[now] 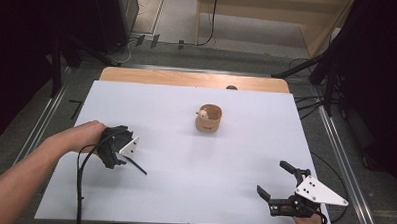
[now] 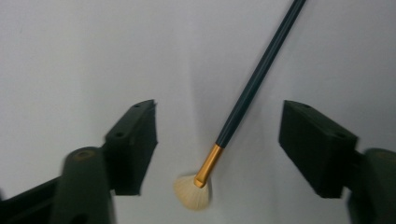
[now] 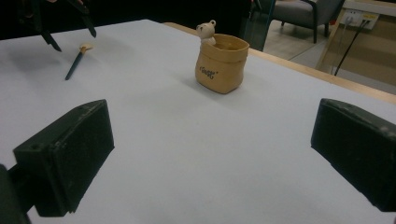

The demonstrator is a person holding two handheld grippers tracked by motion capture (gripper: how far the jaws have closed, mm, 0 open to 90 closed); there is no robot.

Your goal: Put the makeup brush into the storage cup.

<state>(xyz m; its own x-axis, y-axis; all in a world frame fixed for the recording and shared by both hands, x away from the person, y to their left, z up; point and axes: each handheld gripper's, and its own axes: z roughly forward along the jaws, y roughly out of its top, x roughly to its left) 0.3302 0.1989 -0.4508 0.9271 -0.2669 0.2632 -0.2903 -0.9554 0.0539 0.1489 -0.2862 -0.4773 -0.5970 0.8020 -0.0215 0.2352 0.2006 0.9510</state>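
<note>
Fingers (image 2: 130, 144) of the left gripper (image 2: 217, 149) stand half-wide astride the brush (image 2: 243, 100), not yet touching it, seemingly lined up to pinch its handle. It lies flat on the desk (image 1: 184, 181), lower left of the high view. Right gripper (image 1: 280, 187), lower right, waits wide and empty.

High cam looks fwd/down over desk (image 1: 183, 191); left cam close above brush (image 2: 243, 102); right cam low, facing 11 o'clock, shares brush (image 3: 77, 58).
</note>
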